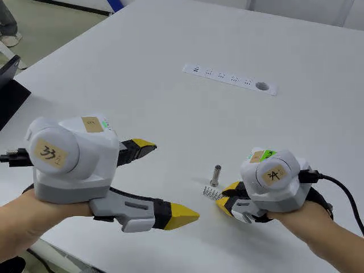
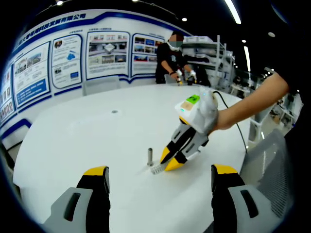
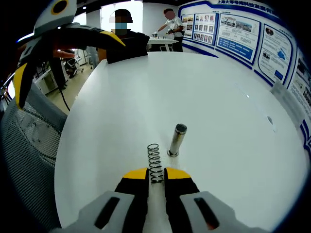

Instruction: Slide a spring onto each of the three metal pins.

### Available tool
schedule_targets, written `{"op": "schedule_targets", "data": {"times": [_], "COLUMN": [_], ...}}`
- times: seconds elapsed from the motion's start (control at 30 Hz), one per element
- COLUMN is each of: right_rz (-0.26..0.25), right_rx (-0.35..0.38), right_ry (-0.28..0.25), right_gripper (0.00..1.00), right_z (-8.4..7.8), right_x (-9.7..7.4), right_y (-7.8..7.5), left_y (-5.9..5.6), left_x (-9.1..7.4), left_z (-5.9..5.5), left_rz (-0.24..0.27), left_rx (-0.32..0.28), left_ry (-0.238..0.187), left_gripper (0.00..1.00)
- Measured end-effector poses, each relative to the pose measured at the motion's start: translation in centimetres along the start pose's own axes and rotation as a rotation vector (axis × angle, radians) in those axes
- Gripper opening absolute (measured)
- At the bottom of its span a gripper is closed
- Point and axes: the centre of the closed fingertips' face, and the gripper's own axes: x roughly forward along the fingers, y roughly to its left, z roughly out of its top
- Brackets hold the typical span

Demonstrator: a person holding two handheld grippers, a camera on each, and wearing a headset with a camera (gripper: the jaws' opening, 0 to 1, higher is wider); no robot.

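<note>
One short metal pin [image 1: 216, 174] stands upright on the white table [image 1: 170, 85]. A small coil spring [image 1: 211, 193] lies just in front of it, a little to its left. My right gripper [image 1: 223, 199] sits low at the spring's near end. In the right gripper view its yellow-tipped jaws are almost together, with the spring [image 3: 154, 162] held between the tips and the pin [image 3: 176, 140] just beyond to the right. My left gripper [image 1: 165, 180] hovers to the left, jaws wide apart and empty. The left gripper view faces the pin [image 2: 150, 156], spring [image 2: 156, 169] and right gripper [image 2: 167, 160].
A white socket strip [image 1: 230, 78] with a round grommet [image 1: 261, 86] is set into the table farther back. A black cable [image 1: 341, 193] trails from the right gripper. The table's near edge runs under my hands. A person [image 2: 170, 58] stands at a far table.
</note>
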Motion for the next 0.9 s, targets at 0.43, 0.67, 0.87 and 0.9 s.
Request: {"op": "schedule_targets", "data": {"times": [0.43,0.67,0.87,0.9], "right_rz": [0.033,0.124,0.166,0.175], "right_rx": [0.032,-0.094,-0.284,-0.305], "right_ry": [-0.028,-0.085,-0.069,-0.070], "right_gripper": [0.11,0.10,0.10,0.10], "right_z": [0.8,3.4,4.3,4.5], "right_x": [-1.2,-4.9,-10.0,-10.5], "right_y": [0.7,3.2,4.7,5.1], "left_y": [-1.3,-2.8,-5.1,-5.3], "left_x": [0.0,1.2,2.3,2.3], "left_z": [0.2,-1.2,1.1,1.7], "left_rz": [-0.023,-0.079,-0.162,-0.169], "left_rx": [0.037,0.047,0.117,0.123], "left_ry": [0.022,0.056,0.001,-0.013], "left_gripper": [0.87,0.76,0.60,0.57]}}
